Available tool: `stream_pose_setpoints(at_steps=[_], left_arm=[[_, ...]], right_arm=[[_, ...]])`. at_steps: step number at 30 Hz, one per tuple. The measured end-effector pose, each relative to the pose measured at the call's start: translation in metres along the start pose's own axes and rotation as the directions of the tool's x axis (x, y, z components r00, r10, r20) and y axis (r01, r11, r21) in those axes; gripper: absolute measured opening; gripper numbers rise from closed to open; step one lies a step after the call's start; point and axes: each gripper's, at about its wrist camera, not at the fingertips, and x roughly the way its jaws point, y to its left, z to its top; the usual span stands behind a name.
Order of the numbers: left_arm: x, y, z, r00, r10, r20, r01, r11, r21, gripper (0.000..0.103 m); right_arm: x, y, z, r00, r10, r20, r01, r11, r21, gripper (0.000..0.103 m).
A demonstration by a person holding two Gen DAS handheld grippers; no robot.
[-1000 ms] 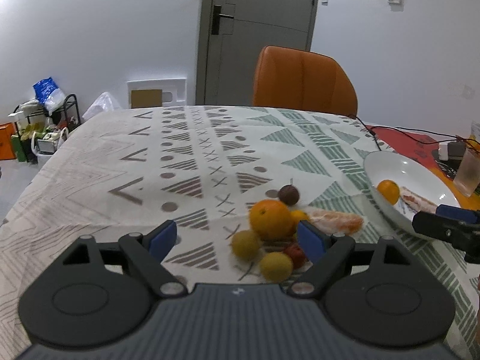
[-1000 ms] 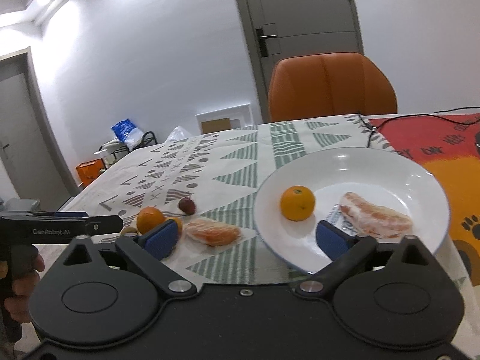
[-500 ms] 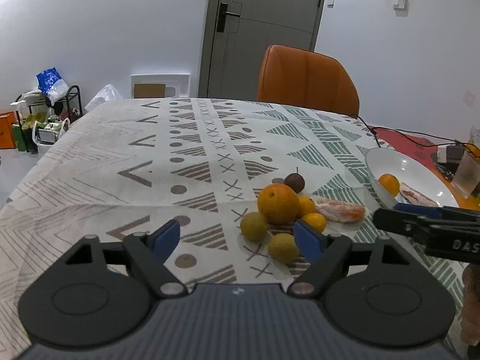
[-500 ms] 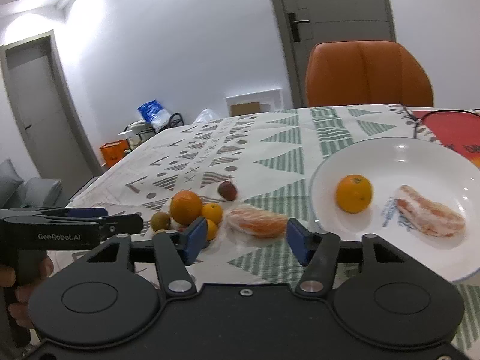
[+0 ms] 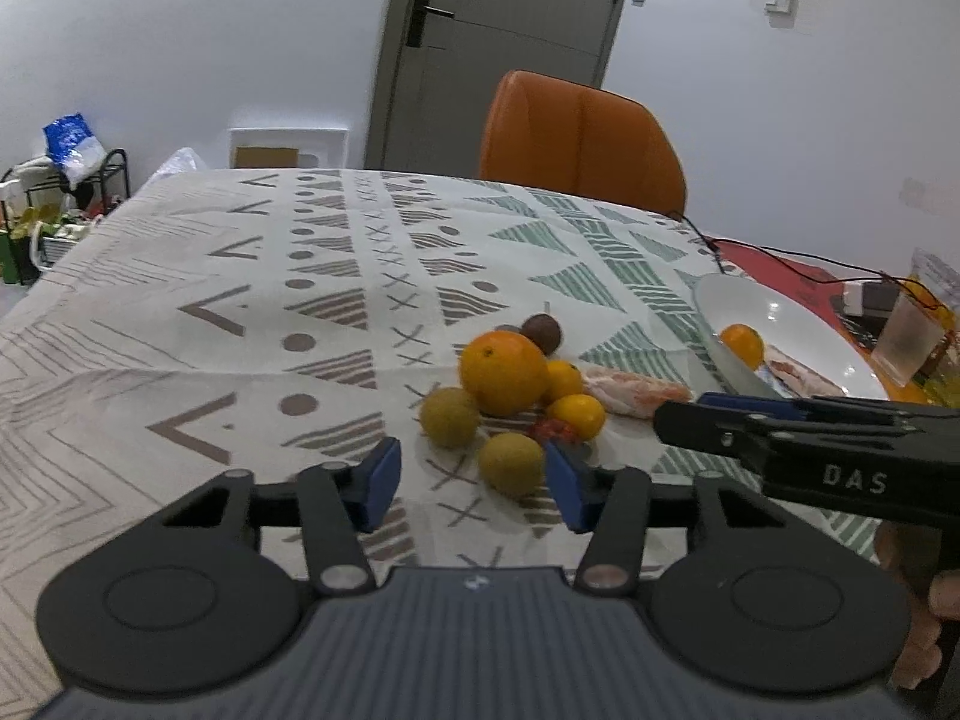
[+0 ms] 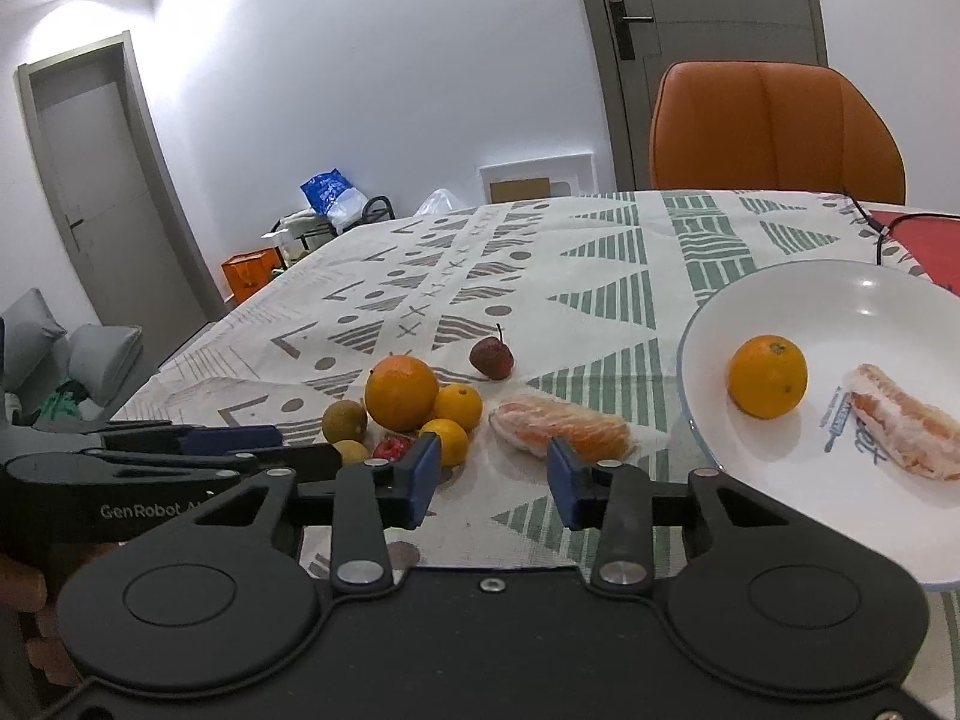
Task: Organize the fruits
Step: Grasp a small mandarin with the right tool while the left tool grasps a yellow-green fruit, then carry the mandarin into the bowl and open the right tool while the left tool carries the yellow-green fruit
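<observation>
Both claws empty, jaws apart: right gripper [image 6: 489, 474] lines up on peeled segment [image 6: 558, 423], left gripper [image 5: 471, 480] near green fruit [image 5: 511, 463]; soft segment may squash, pile [image 6: 402, 401] may roll

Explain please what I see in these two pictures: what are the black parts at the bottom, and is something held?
A person holds two hand tools, each with a camera looking along its two fingers. One picture is from the left gripper, one from the right gripper. Both are open and hold nothing. On the patterned tablecloth lies a fruit pile: a big orange, small ones, and a peeled segment. The white plate holds an orange and another segment.
</observation>
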Motion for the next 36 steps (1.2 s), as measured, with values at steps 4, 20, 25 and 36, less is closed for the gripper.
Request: stream_pose_setpoints(at_steps=[4,20,25,36], left_arm=[[0.008,-0.003,-0.002,1.000,-0.022,-0.016,0.022,1.000,-0.003,0.039],[0.006,0.008,-0.002,1.000,-0.023,-0.006,0.023,0.999,-0.034,0.025],[0.001,0.013,0.000,1.000,-0.005,0.004,0.005,0.999,-0.037,0.025],[-0.007,0.033,0.005,0.999,0.041,0.022,-0.040,0.997,-0.068,0.025]], right_arm=[[-0.001,-0.001,-0.001,1.000,-0.003,-0.002,0.003,1.000,0.002,0.039],[0.012,0.007,-0.001,1.000,0.022,-0.019,-0.022,1.000,-0.013,0.035],[0.018,0.009,0.000,0.999,0.028,-0.022,-0.028,0.999,-0.021,0.030],[0.036,0.014,0.002,0.998,0.036,-0.045,-0.037,0.999,-0.029,0.028]])
